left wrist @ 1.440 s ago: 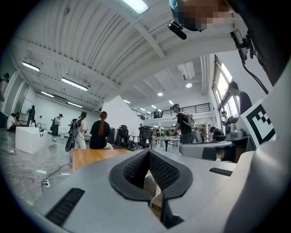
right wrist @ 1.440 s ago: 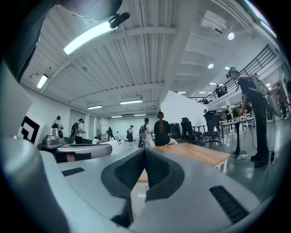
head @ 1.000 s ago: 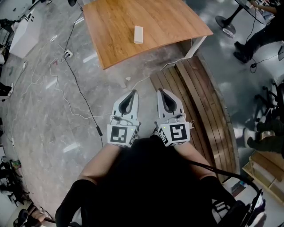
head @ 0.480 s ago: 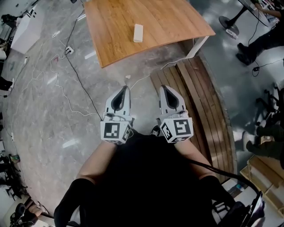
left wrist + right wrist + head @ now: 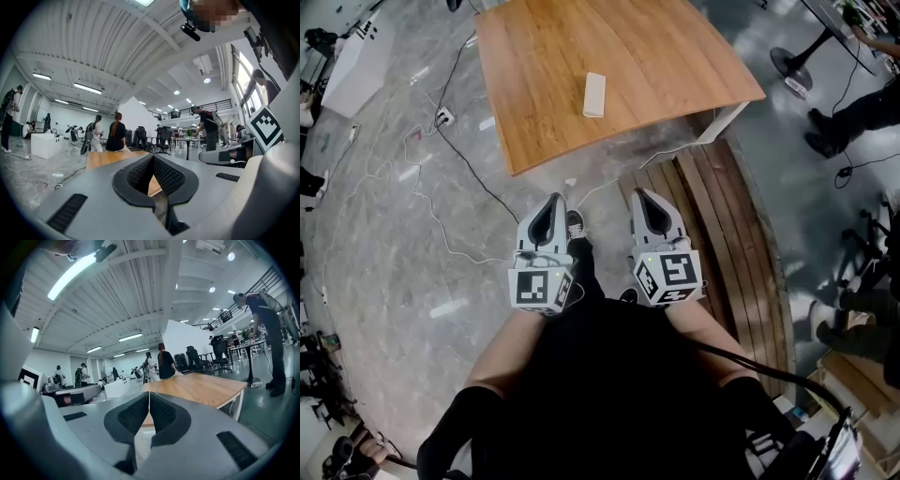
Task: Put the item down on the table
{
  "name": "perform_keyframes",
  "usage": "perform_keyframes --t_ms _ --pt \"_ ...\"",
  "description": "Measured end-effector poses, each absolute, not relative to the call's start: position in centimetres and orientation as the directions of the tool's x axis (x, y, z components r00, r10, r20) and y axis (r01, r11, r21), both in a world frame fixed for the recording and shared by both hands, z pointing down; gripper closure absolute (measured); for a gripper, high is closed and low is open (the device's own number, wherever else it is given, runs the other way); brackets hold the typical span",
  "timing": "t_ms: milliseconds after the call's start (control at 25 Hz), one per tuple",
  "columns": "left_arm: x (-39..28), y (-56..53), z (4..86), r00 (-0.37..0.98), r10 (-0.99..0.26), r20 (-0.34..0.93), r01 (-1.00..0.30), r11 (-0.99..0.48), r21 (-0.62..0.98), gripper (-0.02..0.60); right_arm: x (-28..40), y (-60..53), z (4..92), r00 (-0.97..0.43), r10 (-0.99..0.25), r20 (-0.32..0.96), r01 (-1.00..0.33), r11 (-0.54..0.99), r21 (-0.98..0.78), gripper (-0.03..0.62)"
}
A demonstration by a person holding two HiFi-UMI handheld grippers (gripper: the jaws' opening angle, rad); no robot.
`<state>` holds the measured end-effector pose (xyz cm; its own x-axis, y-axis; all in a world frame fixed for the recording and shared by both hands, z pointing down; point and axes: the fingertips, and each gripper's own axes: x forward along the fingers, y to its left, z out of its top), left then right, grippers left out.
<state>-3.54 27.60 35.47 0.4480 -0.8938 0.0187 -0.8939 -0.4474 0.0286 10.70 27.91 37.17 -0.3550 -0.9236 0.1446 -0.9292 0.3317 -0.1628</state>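
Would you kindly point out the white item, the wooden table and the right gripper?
white item [image 5: 594, 95], head view, middle of its top face.
wooden table [image 5: 666, 52], head view, bare top beside the item.
right gripper [image 5: 638, 194], head view, tips of its closed jaws.

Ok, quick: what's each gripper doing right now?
Left gripper: closed, holding nothing.
Right gripper: closed, holding nothing.
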Motion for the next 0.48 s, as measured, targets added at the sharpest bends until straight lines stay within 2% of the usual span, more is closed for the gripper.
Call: perform_keyframes --t_ms 480 --pt "-6.5 -0.6 39.0 0.562 -0.823 0.084 -0.827 -0.56 0.048 0.578 4.0 0.4 40.9 -0.293 -0.924 0.246 -0.953 0.262 -0.154 0.581"
